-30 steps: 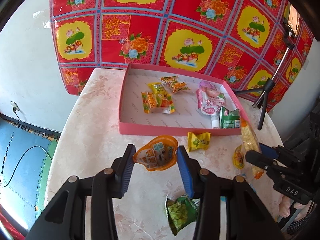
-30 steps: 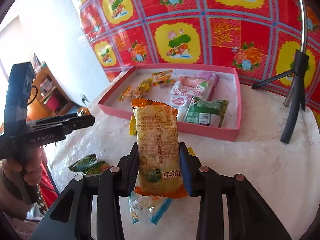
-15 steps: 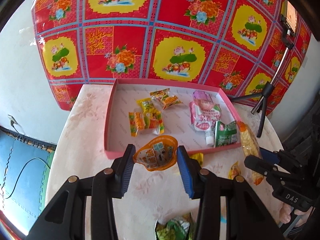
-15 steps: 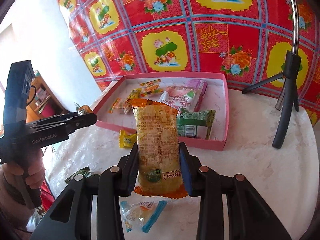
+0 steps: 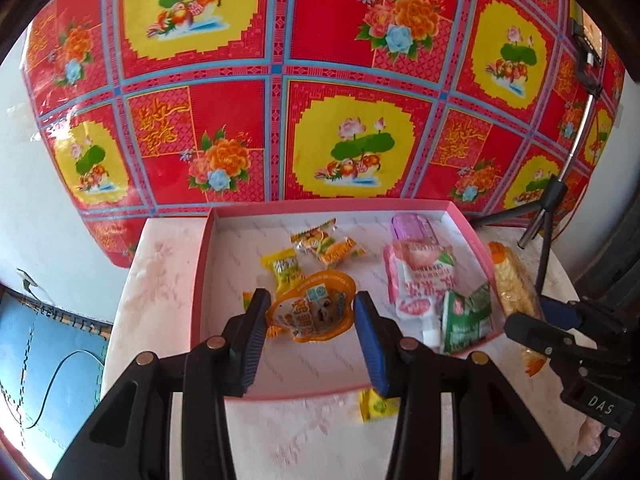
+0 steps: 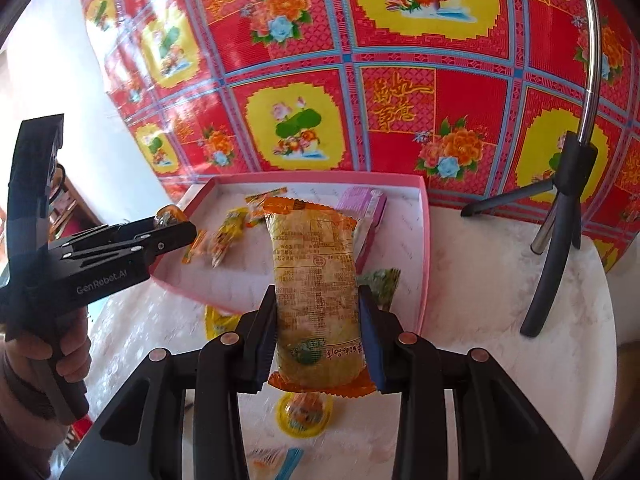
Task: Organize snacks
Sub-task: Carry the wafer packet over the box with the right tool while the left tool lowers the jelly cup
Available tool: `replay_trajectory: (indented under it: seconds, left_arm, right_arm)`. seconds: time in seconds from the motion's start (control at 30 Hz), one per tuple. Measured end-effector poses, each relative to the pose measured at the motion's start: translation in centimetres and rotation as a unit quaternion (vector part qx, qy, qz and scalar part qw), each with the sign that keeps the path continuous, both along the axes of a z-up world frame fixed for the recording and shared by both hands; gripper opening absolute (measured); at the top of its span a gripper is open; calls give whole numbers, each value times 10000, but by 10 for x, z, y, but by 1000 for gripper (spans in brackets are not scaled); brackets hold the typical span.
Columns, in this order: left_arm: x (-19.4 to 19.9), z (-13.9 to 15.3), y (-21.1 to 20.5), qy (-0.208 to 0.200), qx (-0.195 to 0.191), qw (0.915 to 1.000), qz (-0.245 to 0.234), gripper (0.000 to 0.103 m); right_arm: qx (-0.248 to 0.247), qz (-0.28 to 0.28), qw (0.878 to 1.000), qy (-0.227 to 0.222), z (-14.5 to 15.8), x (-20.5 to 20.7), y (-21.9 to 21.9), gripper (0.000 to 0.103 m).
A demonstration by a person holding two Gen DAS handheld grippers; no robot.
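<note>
Both grippers carry snacks over the pink box.
Left gripper jaws grasp an orange jelly cup; right gripper jaws clench a long packet upright, ready for dropping.

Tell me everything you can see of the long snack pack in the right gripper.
The long snack pack is a clear plastic wrapper with orange crimped ends, yellowish food inside and printed text on its face. It stands upright, clamped at its lower half between the right gripper pads, held above the table in front of the pink box.
</note>
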State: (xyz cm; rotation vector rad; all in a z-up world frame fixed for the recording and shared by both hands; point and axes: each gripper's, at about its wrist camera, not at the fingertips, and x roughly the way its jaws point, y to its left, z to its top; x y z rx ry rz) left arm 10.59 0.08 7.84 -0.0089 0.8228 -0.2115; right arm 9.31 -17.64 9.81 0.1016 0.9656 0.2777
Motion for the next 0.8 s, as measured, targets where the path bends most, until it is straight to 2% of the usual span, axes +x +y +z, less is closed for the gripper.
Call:
replay_trajectory:
  seconds: [0.5,0.73,0.8]
  left_arm:
    - [53,-17,4,296,-69,9994,158,46]
    - [71,-24,7,570,-205,9979,239,46]
    - [74,-26,8,613,-220,9975,271,50]
  right_arm:
    - [-146,-216,9996,55,-12,46,-2,38]
    - [-117,-283,9994,149,-22,58,-5,38]
    - [-111,-305,9993,175,-25,60,-6,38]
